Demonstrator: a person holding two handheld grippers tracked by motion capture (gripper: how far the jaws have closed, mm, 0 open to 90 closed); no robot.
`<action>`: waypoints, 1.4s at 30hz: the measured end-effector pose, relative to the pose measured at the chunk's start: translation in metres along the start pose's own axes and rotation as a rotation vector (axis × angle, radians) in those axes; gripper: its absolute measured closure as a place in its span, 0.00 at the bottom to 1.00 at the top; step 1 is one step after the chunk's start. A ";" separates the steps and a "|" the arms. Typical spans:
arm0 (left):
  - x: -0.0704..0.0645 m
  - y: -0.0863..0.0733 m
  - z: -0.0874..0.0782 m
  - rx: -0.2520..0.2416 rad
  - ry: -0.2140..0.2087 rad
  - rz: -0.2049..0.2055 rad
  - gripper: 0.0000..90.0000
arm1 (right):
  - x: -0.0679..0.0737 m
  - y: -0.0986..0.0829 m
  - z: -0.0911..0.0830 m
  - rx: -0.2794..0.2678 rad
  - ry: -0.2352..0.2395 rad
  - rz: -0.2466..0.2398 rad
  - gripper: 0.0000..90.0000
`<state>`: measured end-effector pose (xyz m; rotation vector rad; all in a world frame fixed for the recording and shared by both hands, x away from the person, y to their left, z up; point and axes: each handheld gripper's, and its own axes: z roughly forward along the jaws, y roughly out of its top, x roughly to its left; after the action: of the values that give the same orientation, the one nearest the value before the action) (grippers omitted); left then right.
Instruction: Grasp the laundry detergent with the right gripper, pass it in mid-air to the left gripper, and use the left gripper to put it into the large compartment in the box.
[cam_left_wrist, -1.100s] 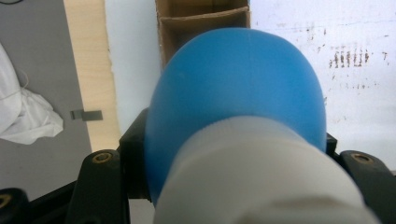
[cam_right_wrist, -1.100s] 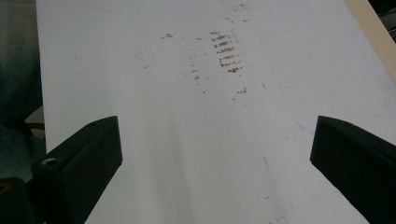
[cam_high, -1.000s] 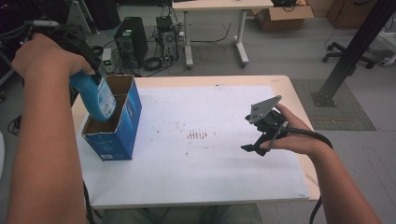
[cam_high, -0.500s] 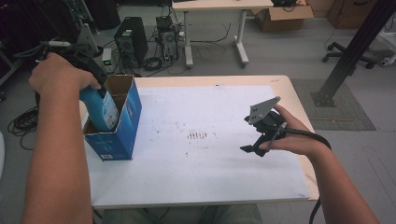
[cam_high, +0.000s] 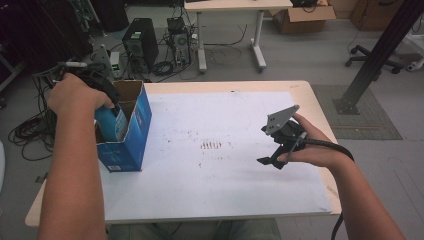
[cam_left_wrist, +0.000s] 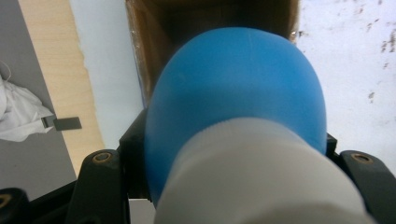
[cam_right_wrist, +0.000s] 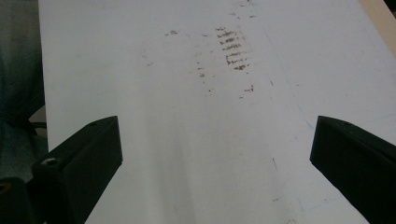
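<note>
Lowering blue bottle (cam_high: 114, 122) into box (cam_high: 131, 135), left gripper (cam_left_wrist: 233, 154) clamped on it; could snag rim, tip box. Right gripper (cam_high: 280, 150) agape, idle.

Grey floor (cam_high: 310, 55); desk (cam_high: 227, 6) behind; computer tower (cam_high: 140, 42), cables (cam_high: 30, 130) left; black post (cam_high: 380, 55) right.

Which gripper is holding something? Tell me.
The left gripper, clamped on the blue bottle over the blue box; the right gripper is open and empty.
</note>
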<state>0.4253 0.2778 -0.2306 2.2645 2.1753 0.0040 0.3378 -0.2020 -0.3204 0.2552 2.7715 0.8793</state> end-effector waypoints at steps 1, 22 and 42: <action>0.000 0.001 0.003 0.001 0.001 -0.002 0.43 | 0.001 0.000 -0.001 0.000 0.001 0.001 0.03; 0.002 0.006 0.048 0.033 -0.013 -0.020 0.43 | 0.001 -0.005 0.000 0.001 0.005 0.012 0.03; 0.006 0.010 0.074 0.063 -0.021 -0.021 0.43 | 0.001 -0.011 0.008 0.006 0.013 0.027 0.03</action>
<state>0.4354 0.2835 -0.3050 2.2632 2.2195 -0.0895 0.3379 -0.2067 -0.3335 0.2891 2.7894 0.8816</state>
